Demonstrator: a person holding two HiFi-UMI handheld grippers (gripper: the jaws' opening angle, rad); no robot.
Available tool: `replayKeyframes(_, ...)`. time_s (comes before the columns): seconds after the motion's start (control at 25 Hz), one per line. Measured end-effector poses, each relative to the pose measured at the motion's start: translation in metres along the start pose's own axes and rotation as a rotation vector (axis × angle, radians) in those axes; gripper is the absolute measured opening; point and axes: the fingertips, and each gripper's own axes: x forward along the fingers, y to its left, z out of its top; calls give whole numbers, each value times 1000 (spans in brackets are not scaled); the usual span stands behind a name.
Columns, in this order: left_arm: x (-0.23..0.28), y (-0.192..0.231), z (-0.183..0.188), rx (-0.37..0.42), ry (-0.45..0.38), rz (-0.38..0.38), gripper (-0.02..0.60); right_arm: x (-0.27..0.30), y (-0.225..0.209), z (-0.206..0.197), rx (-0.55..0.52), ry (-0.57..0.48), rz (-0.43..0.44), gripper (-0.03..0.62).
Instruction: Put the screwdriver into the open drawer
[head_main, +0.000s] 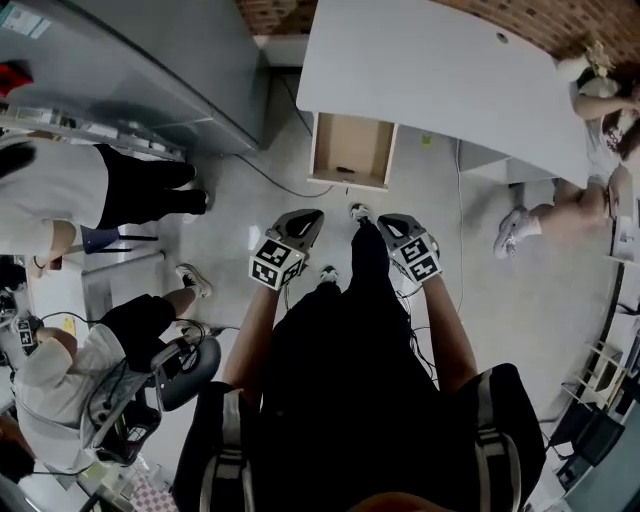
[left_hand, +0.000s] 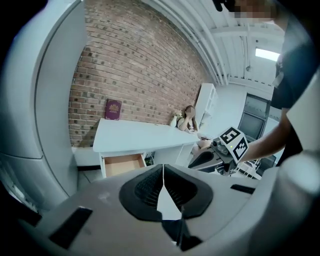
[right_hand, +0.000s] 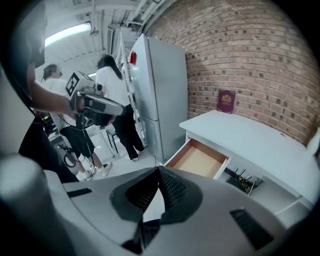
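The open drawer (head_main: 350, 148) sticks out from under the white desk (head_main: 430, 70), its brown bottom showing (right_hand: 199, 159). A small dark thing (head_main: 345, 170) lies at its near edge; I cannot tell what it is. No screwdriver shows clearly in any view. My left gripper (head_main: 305, 220) and right gripper (head_main: 392, 224) hang side by side at waist height, a step back from the drawer. The left gripper (left_hand: 163, 168) has its jaws shut, tips touching, nothing between them. My right gripper (right_hand: 159, 171) is shut and empty too. Each one appears in the other's view: right gripper (left_hand: 212, 159), left gripper (right_hand: 100, 105).
A tall grey fridge (right_hand: 160, 95) stands left of the desk. A red book (left_hand: 113, 109) leans on the brick wall. One person stands (head_main: 60, 195) and another sits (head_main: 90, 365) at the left. A person (head_main: 580, 200) sits on the floor at the right. Cables (head_main: 415, 300) lie underfoot.
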Motion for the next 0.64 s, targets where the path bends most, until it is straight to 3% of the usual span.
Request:
replayKeyframes(0.32, -36, -29, -16, 32, -7, -10, 20, -38, 38, 0, -27, -43, -62, 57)
replayKeyframes(0.64, -54, -47, -33, 19, -6, 5, 20, -61, 55, -27, -25, -30, -82, 57)
